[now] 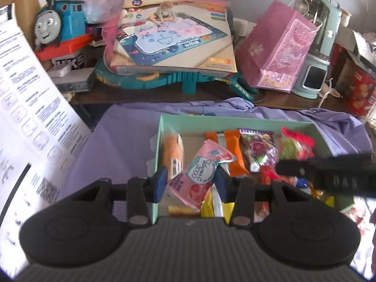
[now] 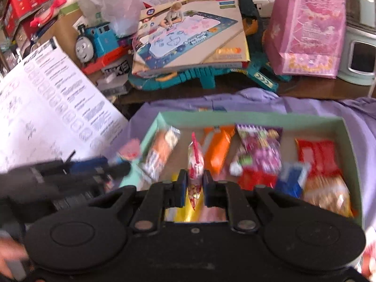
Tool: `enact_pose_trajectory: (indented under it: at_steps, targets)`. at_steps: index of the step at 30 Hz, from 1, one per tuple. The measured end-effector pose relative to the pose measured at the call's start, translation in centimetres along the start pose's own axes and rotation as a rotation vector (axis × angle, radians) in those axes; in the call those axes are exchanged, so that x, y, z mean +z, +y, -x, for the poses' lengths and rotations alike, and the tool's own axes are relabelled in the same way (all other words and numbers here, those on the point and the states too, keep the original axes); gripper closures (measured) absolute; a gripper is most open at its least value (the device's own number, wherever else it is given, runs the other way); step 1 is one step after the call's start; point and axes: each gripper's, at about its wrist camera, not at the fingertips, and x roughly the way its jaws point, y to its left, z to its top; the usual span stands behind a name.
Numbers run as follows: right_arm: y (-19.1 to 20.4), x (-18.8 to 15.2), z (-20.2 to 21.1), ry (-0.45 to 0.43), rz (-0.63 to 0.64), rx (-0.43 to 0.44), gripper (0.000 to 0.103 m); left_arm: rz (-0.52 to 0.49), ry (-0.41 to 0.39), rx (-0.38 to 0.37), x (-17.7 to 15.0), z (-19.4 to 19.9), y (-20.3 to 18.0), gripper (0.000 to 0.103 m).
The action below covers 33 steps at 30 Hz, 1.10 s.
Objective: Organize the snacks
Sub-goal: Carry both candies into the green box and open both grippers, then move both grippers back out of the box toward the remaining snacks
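A mint-green open box (image 1: 235,121) sits on a purple cloth and holds several snack packets. My left gripper (image 1: 191,183) is shut on a pink "Vitamin C" packet (image 1: 202,171), held over the box's left part. In the right wrist view the box (image 2: 258,117) holds orange (image 2: 218,150), purple (image 2: 260,148) and red (image 2: 317,155) packets. My right gripper (image 2: 195,184) is shut on a thin pink-and-white packet (image 2: 195,164), seen edge-on over the box. The right gripper's black body (image 1: 329,171) crosses the box's right side in the left wrist view.
Behind the box, a dark table carries a blue toy train (image 1: 58,23), a drawing-mat box (image 1: 174,37) on a teal toy track, a pink gift bag (image 1: 279,49) and a mint blender (image 1: 317,47). A white printed carton (image 1: 30,98) stands at the left.
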Motion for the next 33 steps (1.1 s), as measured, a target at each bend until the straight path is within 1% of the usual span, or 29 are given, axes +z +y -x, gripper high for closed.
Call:
enact_pose_trajectory:
  at_steps: [3,6,7,8,9,10,11,12,14,16,18,21,27,33]
  targets:
    - [0.4,2.7,-2.7,0.008,0.000,0.014,0.090,-0.003,0.017,0.009,0.9,-2.3,-0.2,0.060]
    - [0.8,4.5,-4.9,0.016,-0.003,0.028,0.089,0.002,0.026,0.019,1.8,-4.4,-0.2,0.060]
    - [0.9,5.0,-5.7,0.020,-0.010,0.036,0.088,0.006,0.025,0.018,2.1,-5.0,-0.1,0.059]
    - [1.0,5.3,-6.2,0.024,-0.014,0.042,0.084,0.006,0.022,0.017,2.4,-5.5,0.0,0.057]
    - [0.9,5.6,-6.8,0.028,-0.020,0.043,0.072,0.004,0.020,0.018,2.6,-5.9,0.0,0.052]
    - [0.9,5.9,-7.1,0.026,-0.029,0.045,0.062,-0.002,0.017,0.023,2.7,-6.1,0.0,0.047]
    - [0.9,6.1,-7.3,0.022,-0.037,0.048,0.043,-0.009,0.013,0.031,2.8,-6.2,-0.1,0.035]
    - [0.8,6.2,-7.3,0.010,-0.039,0.047,0.030,-0.016,0.003,0.043,2.8,-6.2,-0.2,0.026]
    - [0.9,6.3,-7.0,-0.013,-0.028,0.033,0.021,-0.027,-0.017,0.071,2.8,-6.1,-0.4,0.019]
    - [0.8,6.2,-6.7,-0.019,-0.019,0.026,0.016,-0.026,-0.014,0.068,2.7,-6.0,-0.3,0.017]
    - [0.6,5.9,-6.4,-0.015,-0.028,0.017,0.004,-0.018,0.000,0.064,2.7,-5.9,-0.2,0.012]
    - [0.0,5.3,-5.8,-0.022,-0.049,0.010,0.000,-0.023,-0.006,0.071,2.4,-5.3,-0.4,0.008]
    - [-0.2,3.9,-3.9,-0.019,-0.049,-0.005,0.000,-0.043,-0.011,0.058,1.4,-3.2,-1.2,0.005]
    - [0.6,2.3,-1.4,-0.026,-0.031,-0.010,0.000,-0.064,-0.006,0.054,-0.4,-0.3,-1.1,0.002]
